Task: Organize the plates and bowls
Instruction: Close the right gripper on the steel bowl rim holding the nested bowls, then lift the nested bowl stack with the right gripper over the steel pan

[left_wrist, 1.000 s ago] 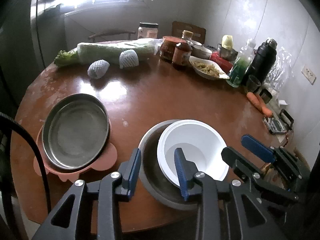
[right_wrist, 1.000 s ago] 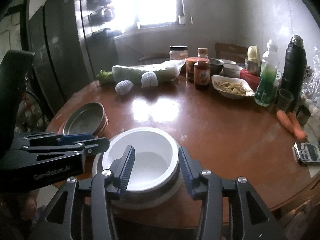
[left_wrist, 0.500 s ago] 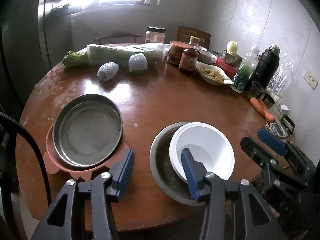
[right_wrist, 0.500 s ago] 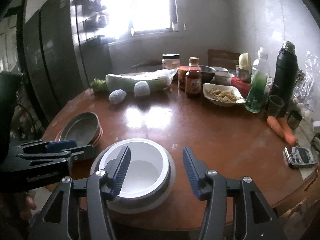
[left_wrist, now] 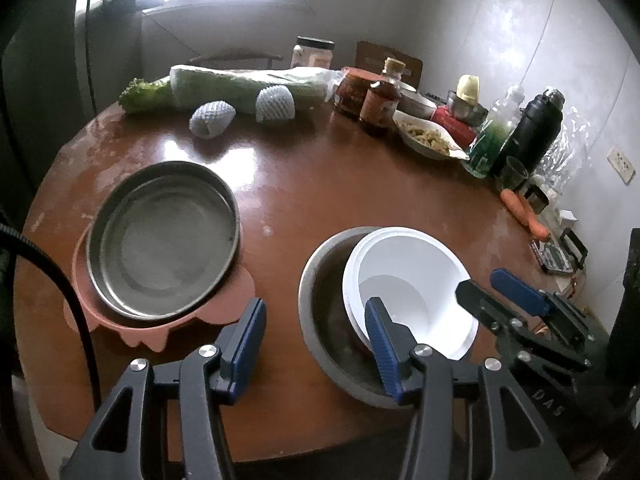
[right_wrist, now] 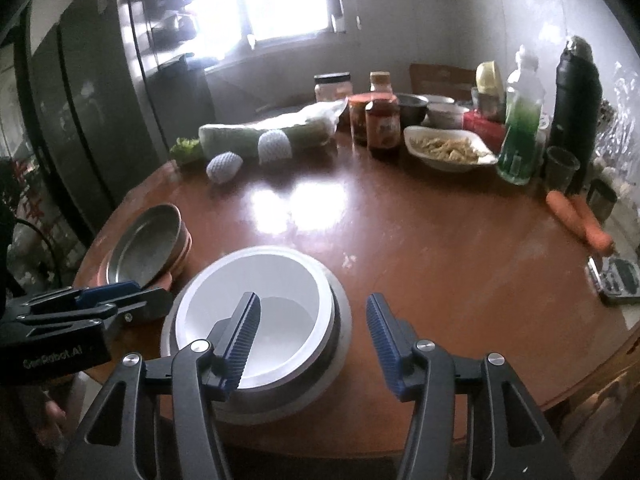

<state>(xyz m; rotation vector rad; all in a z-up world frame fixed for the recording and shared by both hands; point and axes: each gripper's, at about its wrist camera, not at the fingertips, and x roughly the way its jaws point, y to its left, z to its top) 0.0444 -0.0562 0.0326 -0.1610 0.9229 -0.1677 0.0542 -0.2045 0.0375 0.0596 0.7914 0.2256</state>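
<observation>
A white bowl [left_wrist: 408,276] sits nested in a grey metal bowl [left_wrist: 324,304] near the front edge of the round wooden table [left_wrist: 328,192]. To its left a steel dish [left_wrist: 160,236] rests on a pink plate [left_wrist: 160,332]. My left gripper [left_wrist: 316,344] is open and empty, above the table between the two stacks. My right gripper [right_wrist: 314,336] is open and empty, hovering over the white bowl [right_wrist: 256,312], which sits in the grey bowl [right_wrist: 340,336]. The steel dish [right_wrist: 144,248] also shows at the left of the right wrist view.
At the back stand a wrapped cabbage [left_wrist: 248,84], two foam-netted fruits [left_wrist: 212,118], jars and a sauce bottle [left_wrist: 380,104], a dish of food [left_wrist: 428,136], a green bottle [left_wrist: 488,140] and a black flask [left_wrist: 528,132]. Carrots [left_wrist: 524,212] and a small scale [right_wrist: 616,276] lie at the right.
Both grippers have pulled back and up from the nested bowls, and both have opened wider. The white bowl stays inside the grey bowl.
</observation>
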